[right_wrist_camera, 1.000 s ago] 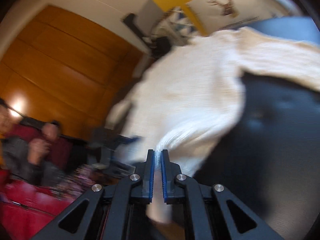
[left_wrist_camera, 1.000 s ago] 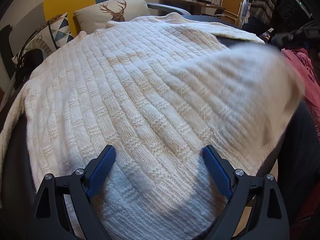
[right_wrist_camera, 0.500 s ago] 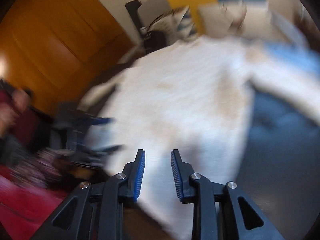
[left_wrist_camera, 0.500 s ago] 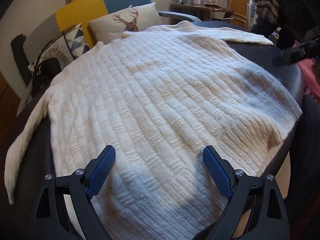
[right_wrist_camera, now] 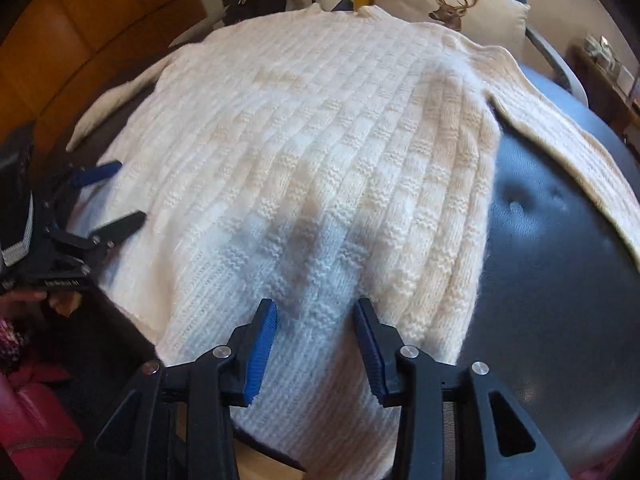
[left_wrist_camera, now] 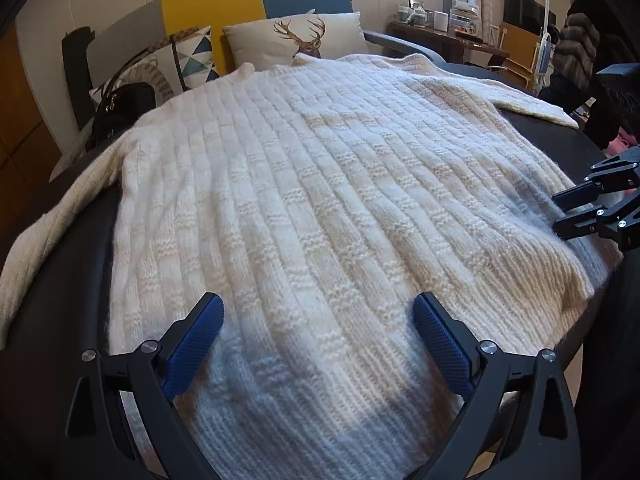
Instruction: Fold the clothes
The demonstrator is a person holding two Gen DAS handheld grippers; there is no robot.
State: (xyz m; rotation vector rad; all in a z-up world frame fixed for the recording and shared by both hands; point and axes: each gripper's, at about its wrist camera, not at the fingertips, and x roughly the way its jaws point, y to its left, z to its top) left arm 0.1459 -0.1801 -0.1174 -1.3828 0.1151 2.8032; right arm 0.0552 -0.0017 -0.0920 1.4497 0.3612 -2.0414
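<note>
Where a second ago the right gripper (right_wrist_camera: 316,320) pinched the cream sweater (left_wrist_camera: 320,208), its jaws have just been opening (nothing gripped now). The sweater lies flat across the dark table (right_wrist_camera: 552,280). The left gripper (left_wrist_camera: 318,320) hovers spread wide above its hem.

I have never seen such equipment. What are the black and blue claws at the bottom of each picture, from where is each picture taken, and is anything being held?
The claws are hand-held grippers; a person carries one in each hand, and there is no robot arm. Each gripper has a wide-angle camera looking along its two fingers, so each picture shows its own fingers at the bottom. One picture comes from the left gripper, the other from the right gripper. Each camera also sees the other gripper at the side.

A cream knitted sweater lies spread flat on a dark padded surface, with both sleeves out to the sides. Behind it are cushions, one with a deer.

Nothing is held. The left gripper stands wide open above the sweater. The right gripper's jaws have just been opening, with nothing pinched between them.
</note>
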